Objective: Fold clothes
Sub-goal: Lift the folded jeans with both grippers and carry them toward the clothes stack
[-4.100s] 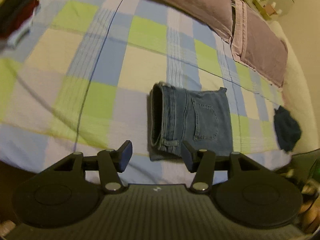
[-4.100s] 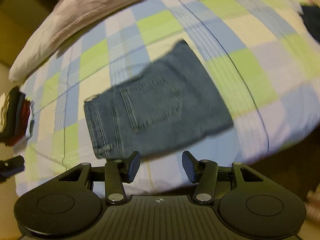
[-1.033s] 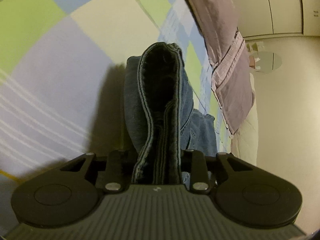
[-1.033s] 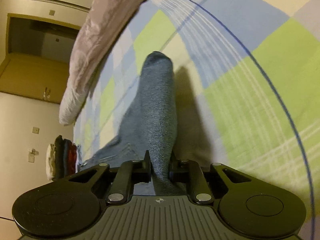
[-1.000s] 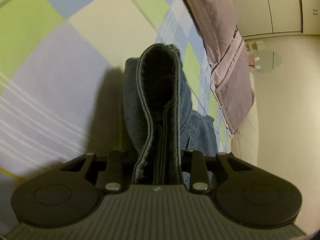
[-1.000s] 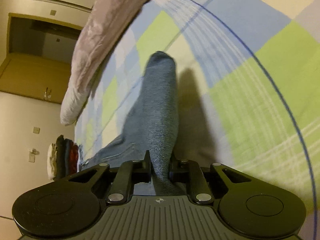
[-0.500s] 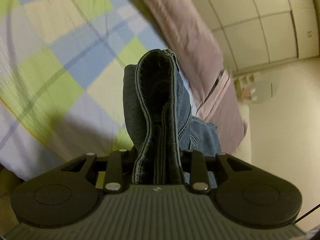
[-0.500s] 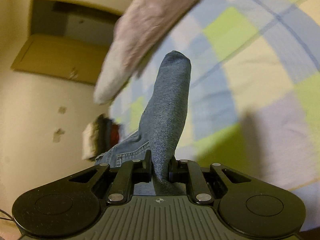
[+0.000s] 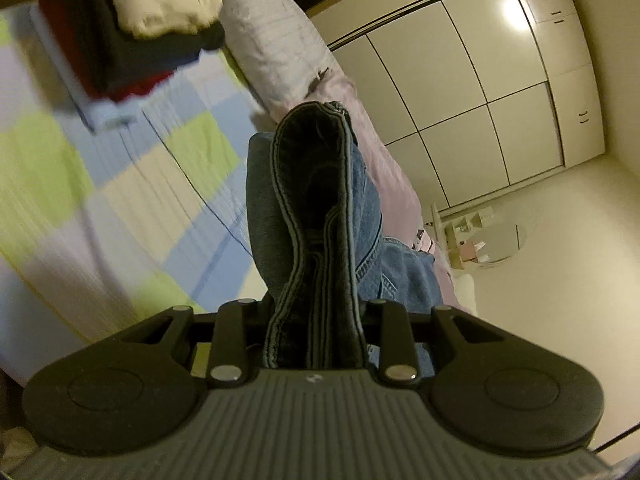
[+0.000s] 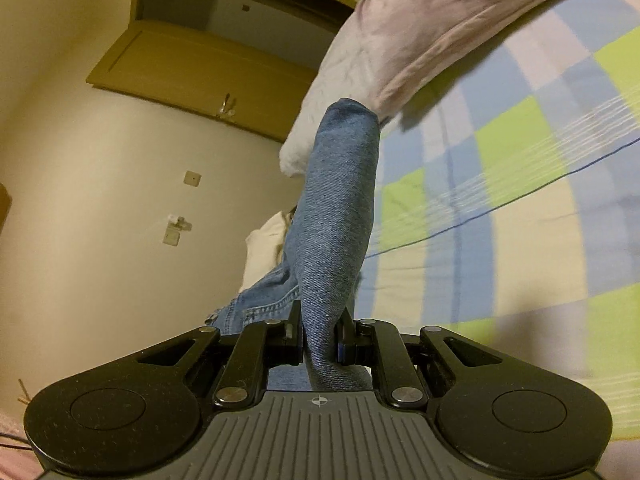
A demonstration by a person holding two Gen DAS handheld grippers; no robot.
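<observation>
Got a folded pair of jeans (image 9: 316,200) pinched from two sides here, and held clear of the checked sheet (image 9: 120,200) as far as can be told. Clamped on the thick waistband end by the left gripper (image 9: 316,316), dark inside of the waist gaping straight at the camera, jaws shoved fairly wide by all those layers. Clamped on the smooth folded edge by the right gripper (image 10: 320,340), jaws a lot narrower, nothing but denim between them. Running long-ways from one gripper across to the other, so basically slung between the two, with fabric sticking up and forward out of each set of jaws.

Worth flagging for whatever comes next: spotting a stack of folded clothes (image 9: 120,40) up and to the left in the left wrist view, resting on the sheet just beside the pale pillow (image 9: 272,48). Maybe catching it in the right wrist view too, as a cream bit (image 10: 262,248) peeking out behind the denim, but hard to say. Looks nearer the left gripper than the right, so probably the waistband end arriving first if headed that way. Can't tell whether bound for that pile or just getting shifted for another fold. Either way, better keep both ends level, or risk the fold sagging open.
</observation>
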